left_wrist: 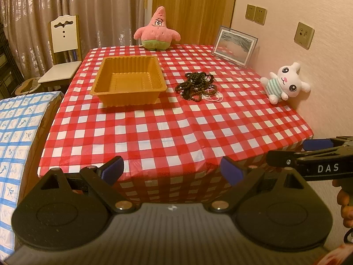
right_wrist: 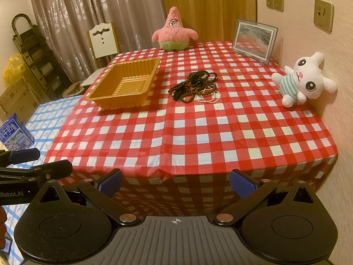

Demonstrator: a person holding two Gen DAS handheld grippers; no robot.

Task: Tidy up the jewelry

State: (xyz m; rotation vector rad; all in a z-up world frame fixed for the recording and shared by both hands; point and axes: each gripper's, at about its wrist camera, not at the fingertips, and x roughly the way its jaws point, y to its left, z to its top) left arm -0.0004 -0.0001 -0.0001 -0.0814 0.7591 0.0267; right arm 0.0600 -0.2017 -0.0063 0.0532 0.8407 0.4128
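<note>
A tangled pile of dark bead necklaces and pale pink bracelets [left_wrist: 198, 86] [right_wrist: 196, 87] lies on the red-checked tablecloth, just right of an orange plastic tray [left_wrist: 129, 79] [right_wrist: 125, 84] with nothing in it. My left gripper [left_wrist: 173, 170] hangs open before the table's near edge, well short of the pile. My right gripper [right_wrist: 176, 184] is open too, at the same near edge. Each gripper shows at the side of the other's view: the right gripper [left_wrist: 295, 153] at the right edge, the left gripper [right_wrist: 46, 161] at the left edge.
A pink starfish plush [left_wrist: 157, 31] [right_wrist: 174, 32] sits at the table's far edge. A framed picture [left_wrist: 233, 46] [right_wrist: 253, 39] and a white bunny plush [left_wrist: 284, 82] [right_wrist: 304, 80] lean on the right wall. A chair [left_wrist: 62, 50] and a blue-checked bed [left_wrist: 19, 132] stand left.
</note>
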